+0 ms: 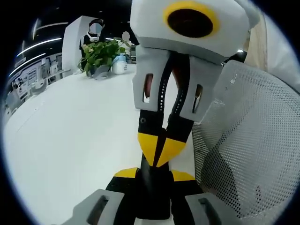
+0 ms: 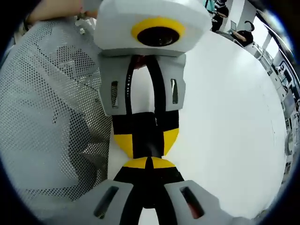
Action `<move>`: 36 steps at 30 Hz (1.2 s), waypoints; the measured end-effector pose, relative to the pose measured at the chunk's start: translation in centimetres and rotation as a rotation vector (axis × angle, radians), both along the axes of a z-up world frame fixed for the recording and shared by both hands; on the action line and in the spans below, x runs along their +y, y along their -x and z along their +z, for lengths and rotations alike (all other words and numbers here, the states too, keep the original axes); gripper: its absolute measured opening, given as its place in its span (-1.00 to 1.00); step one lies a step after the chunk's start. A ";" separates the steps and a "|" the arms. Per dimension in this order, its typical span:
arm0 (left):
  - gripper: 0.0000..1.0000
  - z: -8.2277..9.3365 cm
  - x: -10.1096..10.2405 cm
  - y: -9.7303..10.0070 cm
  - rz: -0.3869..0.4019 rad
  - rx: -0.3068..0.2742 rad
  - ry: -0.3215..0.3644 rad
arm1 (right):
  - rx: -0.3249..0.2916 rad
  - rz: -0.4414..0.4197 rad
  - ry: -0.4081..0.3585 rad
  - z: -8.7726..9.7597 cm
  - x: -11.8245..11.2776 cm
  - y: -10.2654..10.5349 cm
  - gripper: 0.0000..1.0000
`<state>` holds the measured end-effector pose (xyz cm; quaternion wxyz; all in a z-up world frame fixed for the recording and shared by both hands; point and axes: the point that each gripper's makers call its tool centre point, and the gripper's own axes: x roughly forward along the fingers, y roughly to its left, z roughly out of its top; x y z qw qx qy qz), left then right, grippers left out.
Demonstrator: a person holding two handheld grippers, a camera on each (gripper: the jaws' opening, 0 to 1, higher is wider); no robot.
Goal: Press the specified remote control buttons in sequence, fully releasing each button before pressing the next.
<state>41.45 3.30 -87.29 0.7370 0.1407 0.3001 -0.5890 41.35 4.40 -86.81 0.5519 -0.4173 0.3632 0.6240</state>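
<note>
My left gripper [image 1: 153,174] rises from the bottom of the left gripper view and is shut on a black remote control [image 1: 152,194], held between its yellow-tipped jaws. My right gripper [image 1: 159,149] comes down from the top, jaws shut together, its yellow tips resting on the remote's upper face. In the right gripper view my right gripper [image 2: 149,162] is shut with nothing between its jaws, and its tips meet the remote [image 2: 144,127]. There the left gripper [image 2: 146,139] grips the remote from the far side. The remote's buttons are hidden.
A white table [image 1: 70,131] spreads below both grippers. A grey mesh chair back [image 1: 253,140] stands close on one side, also the mesh chair back [image 2: 51,108]. A potted plant [image 1: 101,54] and a white cup [image 1: 119,66] sit at the table's far edge, with people behind.
</note>
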 end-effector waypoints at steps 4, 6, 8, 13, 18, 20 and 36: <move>-0.51 0.0 0.0 0.0 0.000 -0.001 -0.001 | -0.005 0.011 -0.001 0.0 0.2 0.1 -1.00; -0.51 0.0 0.0 0.0 0.000 -0.001 0.000 | -0.014 0.027 0.004 -0.1 0.2 0.1 -1.00; -0.51 0.0 0.0 0.0 0.000 -0.001 -0.001 | -0.018 0.036 -0.001 -0.1 0.2 0.1 -1.00; -0.51 0.0 0.0 0.0 -0.001 -0.001 0.000 | -0.002 0.009 -0.012 -0.1 0.2 0.0 -1.00; -0.51 -0.1 -0.1 0.0 -0.005 -0.005 -0.002 | -0.046 0.042 -0.005 -0.1 0.2 0.3 -1.00; -0.51 -0.1 -0.1 0.0 -0.003 -0.003 0.000 | -0.043 0.024 -0.010 -0.1 0.2 0.2 -1.00; -0.51 0.0 0.0 0.0 -0.002 0.002 0.003 | 0.000 -0.015 -0.014 0.0 0.5 0.1 -1.00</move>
